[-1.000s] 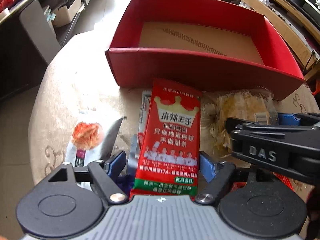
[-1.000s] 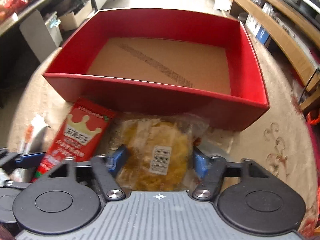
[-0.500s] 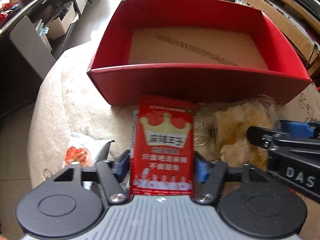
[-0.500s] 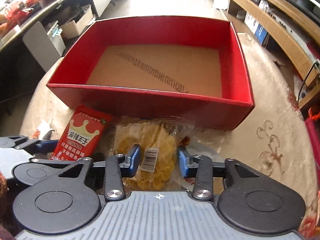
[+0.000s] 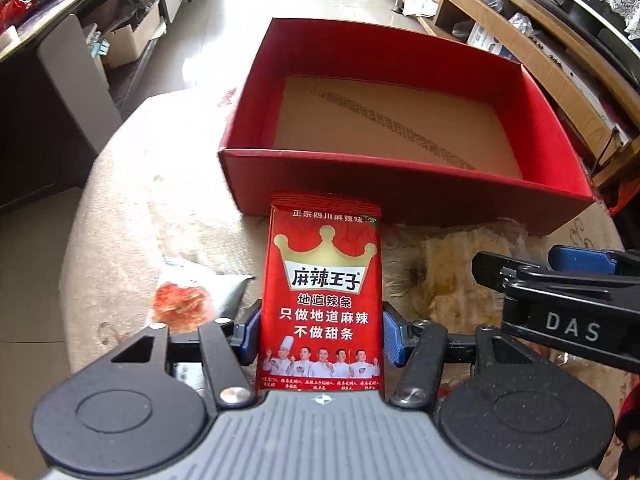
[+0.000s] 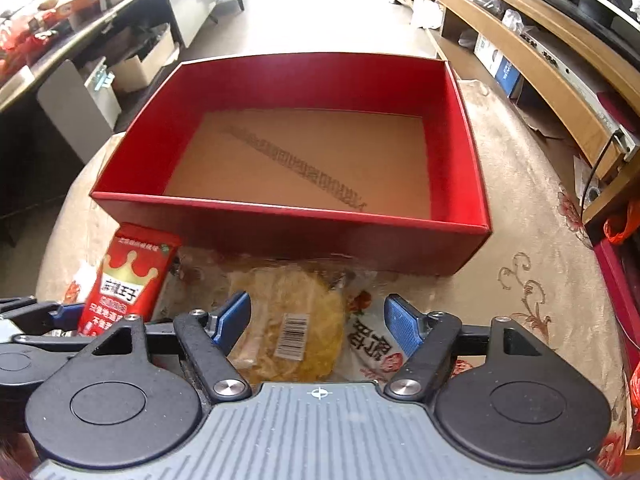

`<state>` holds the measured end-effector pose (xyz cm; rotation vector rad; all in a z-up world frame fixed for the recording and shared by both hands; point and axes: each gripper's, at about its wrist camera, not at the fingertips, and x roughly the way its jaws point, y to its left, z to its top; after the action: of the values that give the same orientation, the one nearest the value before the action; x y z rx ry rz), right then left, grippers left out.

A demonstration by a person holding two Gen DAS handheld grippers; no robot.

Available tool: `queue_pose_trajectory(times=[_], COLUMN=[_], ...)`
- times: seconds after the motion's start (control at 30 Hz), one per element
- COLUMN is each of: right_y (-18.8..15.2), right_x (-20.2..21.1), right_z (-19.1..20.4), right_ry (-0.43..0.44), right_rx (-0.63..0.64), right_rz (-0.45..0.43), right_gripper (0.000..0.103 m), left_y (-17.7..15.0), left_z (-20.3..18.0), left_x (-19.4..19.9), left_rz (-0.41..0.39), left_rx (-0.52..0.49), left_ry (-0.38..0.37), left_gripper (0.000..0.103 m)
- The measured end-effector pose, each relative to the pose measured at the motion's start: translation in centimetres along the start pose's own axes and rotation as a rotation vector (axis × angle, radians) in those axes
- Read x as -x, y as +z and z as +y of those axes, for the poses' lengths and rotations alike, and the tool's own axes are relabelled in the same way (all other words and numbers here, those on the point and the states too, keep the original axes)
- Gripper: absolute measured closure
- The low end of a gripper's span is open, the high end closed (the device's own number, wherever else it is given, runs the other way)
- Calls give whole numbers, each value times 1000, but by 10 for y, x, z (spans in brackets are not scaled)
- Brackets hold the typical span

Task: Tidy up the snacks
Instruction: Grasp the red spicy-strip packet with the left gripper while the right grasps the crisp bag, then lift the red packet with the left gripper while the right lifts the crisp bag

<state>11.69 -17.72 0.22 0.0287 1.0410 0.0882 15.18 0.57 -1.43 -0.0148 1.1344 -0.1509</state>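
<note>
Left wrist view shows the left gripper [image 5: 320,336] with its blue fingers [image 5: 250,334] pressed against both long edges of a red foil snack packet printed with a gold crown and white Chinese lettering [image 5: 324,292]; the jaws are clamped on that packet, which stands lengthwise between them and looks raised off the cloth, though how far I cannot tell. Ahead of it sits the large red cardboard box with a brown cardboard floor [image 5: 400,180], and nothing lies inside it in either view, so the sorting has barely started: by my judgement no snack has been put away yet.

From the right wrist view, the right gripper [image 6: 318,322] has its jaws spread wide, one blue pad on each side of a clear plastic bag of yellow noodle-like snack with a barcode sticker [image 6: 296,316], and neither pad touches the bag. That bag lies flat on the beige patterned tablecloth [image 6: 520,240], just in front of the box's near wall, partly over a white packet with red print [image 6: 372,340]. Another white packet showing red food [image 5: 188,300] lies to the left of the clamped packet. All of these are left to move.
</note>
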Motion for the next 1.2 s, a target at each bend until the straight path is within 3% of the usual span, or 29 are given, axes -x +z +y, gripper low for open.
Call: queue_pose_trajectory(times=[0.27, 0.57, 0.63, 0.8, 0.9, 1.07, 1.2], right_y=[0, -8, -10, -26, -22, -22, -19], right_x=[3, -20, -24, -44, -39, -32, -16], right_z=[7, 28, 32, 52, 41, 24, 21], right_ry=[-5, -20, 4, -49, -36, -7, 23], right_rx=[29, 62, 70, 151, 110, 92, 86], right_rz=[-1, 71, 84, 66, 54, 71, 30], right_gripper=[23, 22, 13, 9, 24, 26, 26], left_y=[1, 3, 5, 2, 4, 5, 5], left_z=[20, 26, 28, 27, 27, 25, 21], left_x=[17, 17, 18, 17, 17, 18, 18], left_rz=[-21, -25, -26, -18, -15, -18, -18], left_rx=[71, 97, 114, 106, 106, 92, 84], left_ry=[-34, -23, -29, -26, -39, -50, -57], left_gripper=[50, 50, 50, 50, 50, 50, 50])
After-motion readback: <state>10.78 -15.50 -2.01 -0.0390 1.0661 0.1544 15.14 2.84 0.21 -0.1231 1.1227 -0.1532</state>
